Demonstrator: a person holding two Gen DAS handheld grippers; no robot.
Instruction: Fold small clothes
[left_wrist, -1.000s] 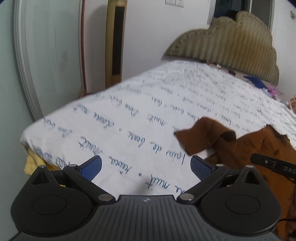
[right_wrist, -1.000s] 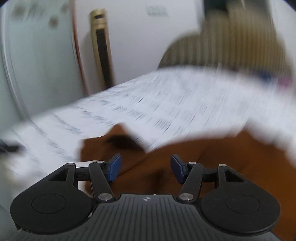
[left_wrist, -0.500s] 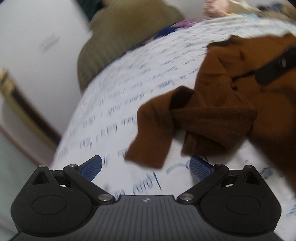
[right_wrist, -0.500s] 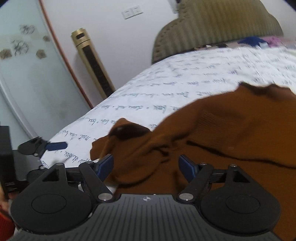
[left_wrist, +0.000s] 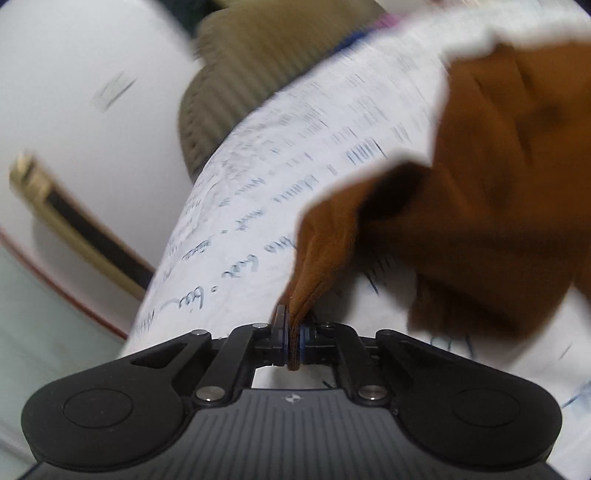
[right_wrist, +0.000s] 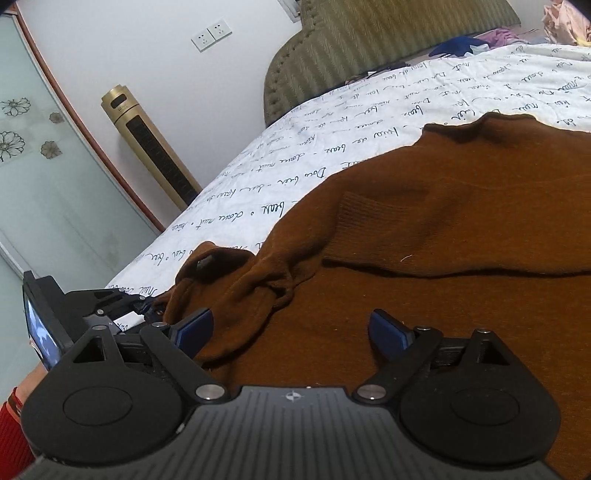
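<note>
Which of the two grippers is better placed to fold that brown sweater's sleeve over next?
Left, probably. The left gripper is already clamped on the sleeve of the brown sweater. The right gripper hovers over the body, jaws opening, holding nothing.

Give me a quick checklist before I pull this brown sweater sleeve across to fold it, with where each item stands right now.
1. Left gripper clamped on the sleeve: ok, the cuff edge is pinched between its pads.
2. Depth of that grip: not ok, only a thin bunch of fabric is caught.
3. Right gripper free: ok, its jaws are opening above the sweater and the pads press on nothing.
4. Sweater body lying flat: not ok, the cloth near the sleeve is crumpled.
5. Room on the bed sheet to fold: ok, bare sheet shows beyond the sweater.
6. Other sleeve's position: cannot tell.
</note>
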